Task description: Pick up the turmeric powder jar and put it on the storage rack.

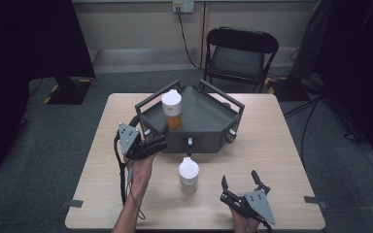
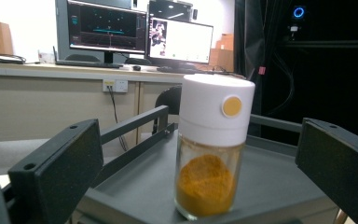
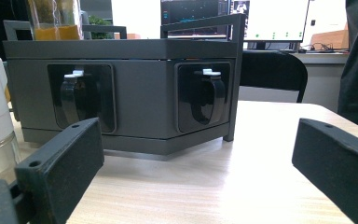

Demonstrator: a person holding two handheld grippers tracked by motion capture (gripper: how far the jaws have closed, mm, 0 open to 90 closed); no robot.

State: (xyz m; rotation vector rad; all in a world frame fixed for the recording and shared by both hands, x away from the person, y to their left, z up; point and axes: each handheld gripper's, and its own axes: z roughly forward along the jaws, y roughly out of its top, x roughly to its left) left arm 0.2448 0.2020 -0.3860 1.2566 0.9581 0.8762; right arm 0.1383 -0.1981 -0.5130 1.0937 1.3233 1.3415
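Left jaws: spread wide, one to each side of the spice jar (image 2: 212,149), neither touching its glass in the left gripper view.
Left gripper (image 1: 156,142): held at the near left corner of the grey rack (image 1: 209,116), pointing in toward the jar from the person's side, seen from above.
Spice jar: upright on the rack's top shelf near its left corner; white cap with a round yellow dot, clear glass below, orange powder filling roughly the lower half.
Right jaws: spread wide with bare tabletop between them in the right gripper view.
Right gripper (image 1: 240,182): low over the table's near right part, well apart from the rack, its jaws aimed toward the rack's front.
Second jar (image 1: 188,171): white-capped, upright on the table (image 1: 281,160) just in front of the rack, between the two grippers; its cap and glass edge show at the left of the right gripper view.
Rack: dark grey, angled front faces with two recessed latch handles (image 3: 206,95), rails around the top shelf.
Beyond the table: a black folding chair (image 1: 240,53) on grey floor.
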